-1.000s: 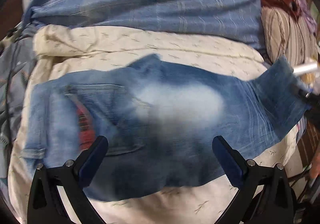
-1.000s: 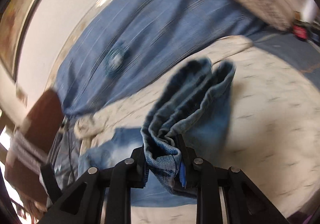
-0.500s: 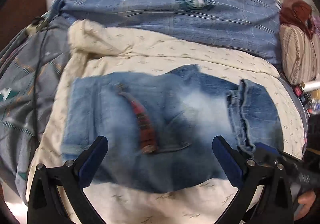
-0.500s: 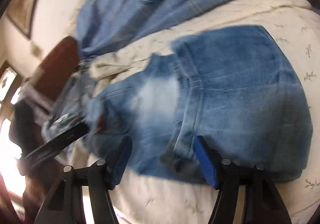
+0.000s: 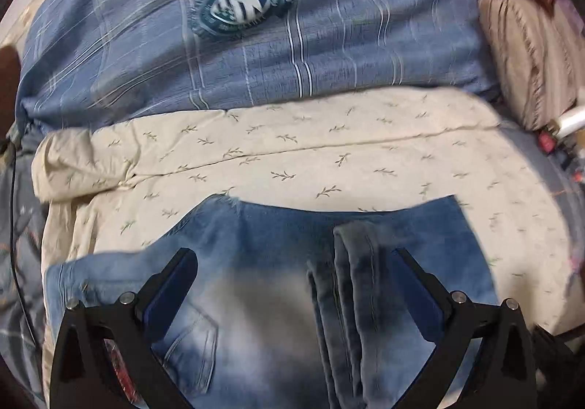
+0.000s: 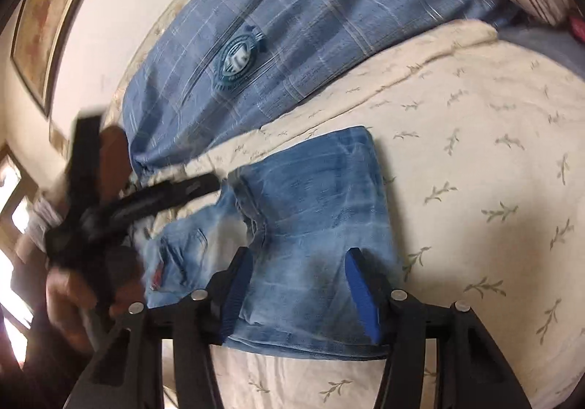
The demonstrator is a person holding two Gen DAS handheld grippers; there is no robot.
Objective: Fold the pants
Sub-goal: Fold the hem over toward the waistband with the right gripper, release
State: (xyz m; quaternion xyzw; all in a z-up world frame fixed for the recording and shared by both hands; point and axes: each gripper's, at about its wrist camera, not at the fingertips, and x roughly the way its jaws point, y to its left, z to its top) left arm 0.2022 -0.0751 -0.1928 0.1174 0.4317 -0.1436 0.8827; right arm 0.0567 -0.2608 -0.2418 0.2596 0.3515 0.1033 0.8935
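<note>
The right gripper (image 6: 298, 284) has let go of the jeans (image 6: 310, 211); their legs now lie folded over the seat on the bed (image 6: 475, 189). Its jaws are closing, empty. The left gripper (image 5: 292, 284) hovers wide open, holding nothing.

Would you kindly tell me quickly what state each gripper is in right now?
Left gripper: open, holding nothing, fingers spread above the jeans.
Right gripper: open, fingers closing, pads off the folded jeans, nothing gripped.

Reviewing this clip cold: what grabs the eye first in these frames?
The faded blue jeans, already folded over on themselves, lie on the cream leaf-print sheet right in front of both grippers. Behind them a blue plaid pillow with a round teal crest spans the bed's far side.
</note>
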